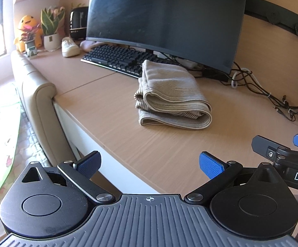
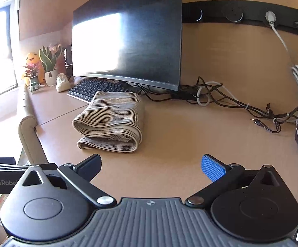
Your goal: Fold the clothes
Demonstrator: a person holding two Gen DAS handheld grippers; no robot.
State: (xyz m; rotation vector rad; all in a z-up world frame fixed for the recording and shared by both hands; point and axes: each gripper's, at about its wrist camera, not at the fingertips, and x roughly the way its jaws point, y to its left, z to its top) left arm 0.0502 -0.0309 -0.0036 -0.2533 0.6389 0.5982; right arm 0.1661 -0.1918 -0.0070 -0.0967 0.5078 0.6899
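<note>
Cloth: a striped beige garment (image 1: 172, 96) lies folded into a thick stack on the table (image 1: 149, 144), just in front of the keyboard (image 1: 116, 58) and monitor (image 1: 165, 16); its far end touches or overlaps the keyboard's near edge.
Fold state: layers look doubled over, with the rolled edge to the right (by my reading the fold is done or nearly so).
Left claw: left claw (image 1: 149, 163) spread wide, holding nothing, hovering at the near table edge, apart from the cloth.
Right claw: right claw (image 2: 151, 166) also spread and empty, over bare table on the near side of the stack; its tip shows at the right edge of the left view.
Risk, stack: the top layer sits askew over the lower one, so a one-sided pinch or a nudge from a fingertip could slide it off and undo the fold.
Risk, keyboard: pushing the stack away would ride it further onto the keys.
Risk, cables: the tangle of cables (image 2: 241, 105) lies right of the monitor; a wide swing of the right claw could snag them.
Risk, table edge: dragging the cloth toward the near left corner could spill it off, beside the padded headboard (image 1: 40, 103).
</note>
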